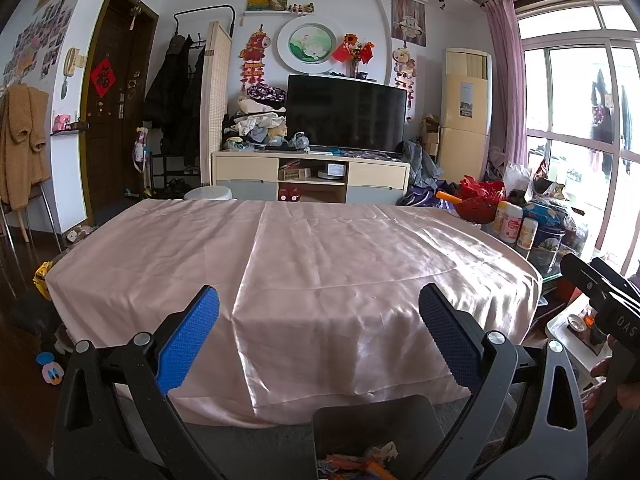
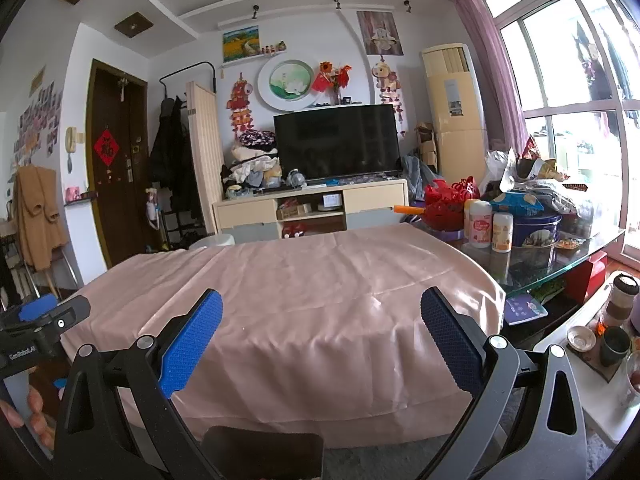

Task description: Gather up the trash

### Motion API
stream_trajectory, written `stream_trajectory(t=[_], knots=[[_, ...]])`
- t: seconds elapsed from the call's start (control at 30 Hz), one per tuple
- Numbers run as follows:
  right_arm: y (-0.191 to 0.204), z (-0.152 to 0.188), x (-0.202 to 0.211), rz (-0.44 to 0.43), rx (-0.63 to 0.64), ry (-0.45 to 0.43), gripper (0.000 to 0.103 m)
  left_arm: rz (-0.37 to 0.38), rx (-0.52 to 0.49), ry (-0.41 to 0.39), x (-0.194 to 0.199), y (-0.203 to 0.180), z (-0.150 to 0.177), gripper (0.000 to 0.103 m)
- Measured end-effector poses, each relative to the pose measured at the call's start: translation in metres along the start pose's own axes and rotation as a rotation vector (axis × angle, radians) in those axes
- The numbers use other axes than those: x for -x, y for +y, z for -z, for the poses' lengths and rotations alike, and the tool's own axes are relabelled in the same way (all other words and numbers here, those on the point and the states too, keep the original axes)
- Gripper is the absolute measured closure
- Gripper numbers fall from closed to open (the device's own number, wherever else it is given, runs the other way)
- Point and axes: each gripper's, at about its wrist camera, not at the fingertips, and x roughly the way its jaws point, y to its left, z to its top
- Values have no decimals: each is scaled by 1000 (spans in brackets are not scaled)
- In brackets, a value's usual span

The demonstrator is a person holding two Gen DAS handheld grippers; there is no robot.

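A pale pink satin cloth [image 1: 320, 280] covers the worktop, creased and hanging over its near edge. Past the cloth's right end the worktop's bare glass [image 2: 560, 260] carries a blue round tin [image 2: 536, 228], with two white bottles [image 2: 490, 230] just left of it and a red basket [image 2: 448, 200] farther left.

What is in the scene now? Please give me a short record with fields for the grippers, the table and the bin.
left gripper: open, holds nothing, above the near edge of the table
right gripper: open, holds nothing
table: covered by a pink cloth, no trash visible on the cloth
bin: dark, on the floor before the table, with paper scraps inside
task state: trash appears already in the bin
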Motion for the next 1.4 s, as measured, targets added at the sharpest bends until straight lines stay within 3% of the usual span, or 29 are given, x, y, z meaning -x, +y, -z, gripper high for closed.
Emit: stream_trajectory(t=[0.77, 0.93, 1.4], knots=[[0, 1, 1, 2, -3, -1, 3, -9, 15, 19, 2, -7, 5, 8], [0, 0, 3, 7, -3, 3, 3, -63, -1, 25, 2, -12, 3, 8], [0, 0, 4, 8, -5, 7, 3, -16, 34, 23, 2, -10, 2, 8]])
